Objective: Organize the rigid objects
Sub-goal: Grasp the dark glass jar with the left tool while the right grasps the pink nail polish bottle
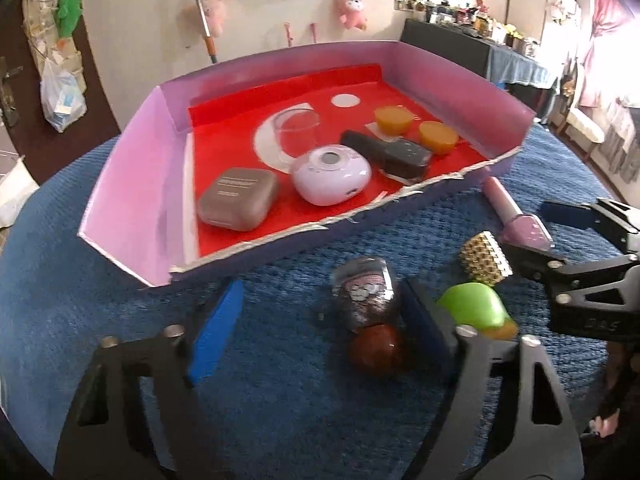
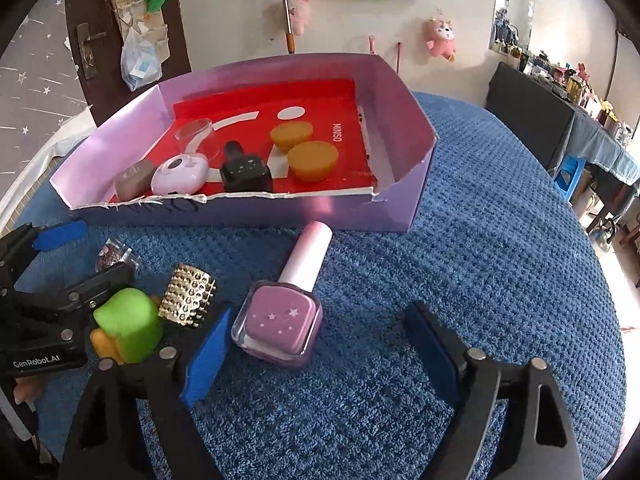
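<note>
A purple box [image 1: 132, 184] [image 2: 352, 216] with a red floor holds a grey case [image 1: 238, 198], a white round device [image 1: 330, 176], a black remote [image 1: 386, 152], two orange cups [image 1: 438, 136] and a clear cup [image 1: 296, 124]. On the blue cloth in front lie a glittery clear jar [image 1: 366, 292], a brown ball [image 1: 376, 350], a green toy [image 1: 474, 308] [image 2: 126, 324], a gold studded cylinder [image 1: 484, 258] [image 2: 188, 298] and a pink nail polish bottle [image 2: 286, 312] [image 1: 520, 220]. My left gripper [image 1: 320, 332] is open around the jar and ball. My right gripper [image 2: 316, 344] is open around the bottle.
The blue cloth [image 2: 500, 240] covers a round table. Plush toys [image 2: 442, 38] and a bag hang on the wall behind. A dark cabinet [image 2: 532, 116] with clutter stands at the right. A door [image 2: 92, 48] is at the back left.
</note>
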### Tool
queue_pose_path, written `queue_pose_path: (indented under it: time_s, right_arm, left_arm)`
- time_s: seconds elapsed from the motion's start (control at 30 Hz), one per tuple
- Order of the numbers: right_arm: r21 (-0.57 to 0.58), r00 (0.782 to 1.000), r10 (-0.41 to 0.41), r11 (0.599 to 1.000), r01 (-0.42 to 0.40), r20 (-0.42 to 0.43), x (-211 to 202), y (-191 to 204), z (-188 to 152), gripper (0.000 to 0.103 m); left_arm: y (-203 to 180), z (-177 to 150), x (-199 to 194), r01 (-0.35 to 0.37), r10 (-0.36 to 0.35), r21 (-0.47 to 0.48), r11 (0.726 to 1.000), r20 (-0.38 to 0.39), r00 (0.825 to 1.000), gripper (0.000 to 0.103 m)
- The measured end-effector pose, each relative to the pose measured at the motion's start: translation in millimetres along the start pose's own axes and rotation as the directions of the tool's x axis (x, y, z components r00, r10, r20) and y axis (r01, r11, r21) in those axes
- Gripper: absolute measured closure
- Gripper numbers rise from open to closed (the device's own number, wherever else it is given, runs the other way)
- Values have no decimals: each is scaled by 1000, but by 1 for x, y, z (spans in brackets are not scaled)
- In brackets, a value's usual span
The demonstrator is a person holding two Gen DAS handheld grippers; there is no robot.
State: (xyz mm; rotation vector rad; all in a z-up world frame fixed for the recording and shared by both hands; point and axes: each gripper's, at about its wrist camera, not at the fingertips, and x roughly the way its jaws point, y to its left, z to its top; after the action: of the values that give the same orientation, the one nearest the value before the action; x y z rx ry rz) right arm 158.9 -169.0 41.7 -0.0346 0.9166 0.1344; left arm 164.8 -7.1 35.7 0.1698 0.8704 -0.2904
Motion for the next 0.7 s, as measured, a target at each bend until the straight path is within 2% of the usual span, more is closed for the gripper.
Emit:
queue_pose_path:
  time_s: [0.03, 0.1, 0.2, 0.23, 0.3, 0.33, 0.7]
  right_arm:
    - [-6, 1000, -1, 1000, 1, 0, 0, 2, 0, 22]
    - [-30, 1000, 5, 1000, -4, 2, 1, 6, 0, 27]
    - [-44, 1000, 27, 999, -27, 11, -1, 7, 0, 37]
    - [-44, 999, 37, 998, -37, 15, -1, 7, -1, 43]
    - [-52, 998, 58, 997, -57, 26, -4, 8, -2, 57]
    - [-60, 998, 60, 996, -59, 30, -5, 9, -3, 58]
    - [-92, 986, 100, 992, -88, 131, -44, 6, -4, 60]
  left_arm:
    - [-1, 0, 1, 19, -19, 0, 1000, -3, 1000, 39]
    - [-3, -1, 3, 61, -61, -4, 998, -14, 998, 58]
    - [-9, -2, 3, 74, -74, 7, 997, -8, 997, 70]
    - [-11, -3, 3, 83, -83, 11, 996, -7, 997, 72]
    - [-13, -3, 2, 72, -72, 11, 997, -5, 997, 73]
    - [-13, -3, 2, 70, -70, 10, 998, -6, 998, 73]
    - [-8, 1, -27, 67, -65, -30, 997, 54, 996, 74]
